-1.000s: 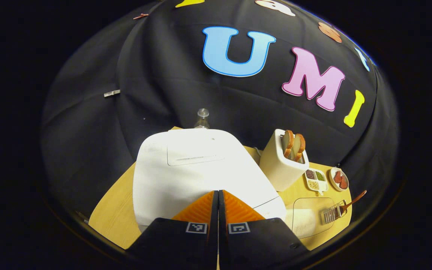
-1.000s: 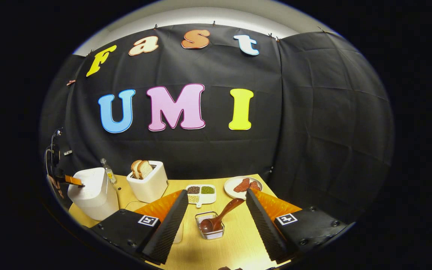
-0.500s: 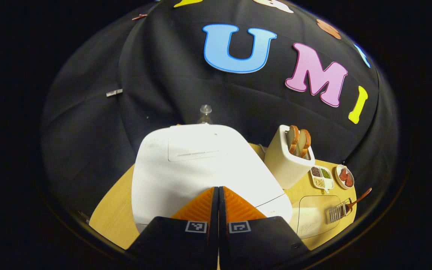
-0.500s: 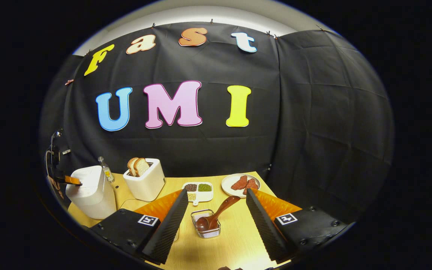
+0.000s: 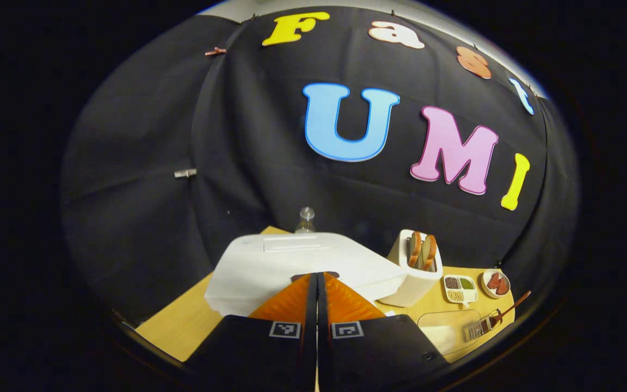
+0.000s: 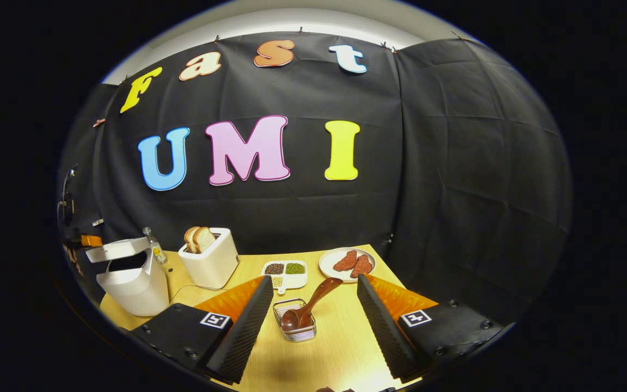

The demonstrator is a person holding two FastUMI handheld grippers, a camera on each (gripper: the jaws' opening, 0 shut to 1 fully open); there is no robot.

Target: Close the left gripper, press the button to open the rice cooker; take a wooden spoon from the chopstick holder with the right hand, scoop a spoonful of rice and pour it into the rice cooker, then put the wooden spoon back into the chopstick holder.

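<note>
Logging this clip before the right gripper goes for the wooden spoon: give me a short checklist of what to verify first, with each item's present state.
1. Rice cooker lid raised: ok, it stands open in the right gripper view.
2. Left gripper jaws closed: ok, pressed together with nothing between them.
3. Right gripper jaws open: ok, spread wide with nothing between them.
4. Wooden spoon in the chopstick holder: ok, bowl down in the holder, handle leaning up and right.
5. Spoon handle free to grasp: ok, nothing touches it and it lies between the open jaws.
6. Rice ready to scoop: cannot tell; a clear container stands near the holder, its contents unclear.
</note>
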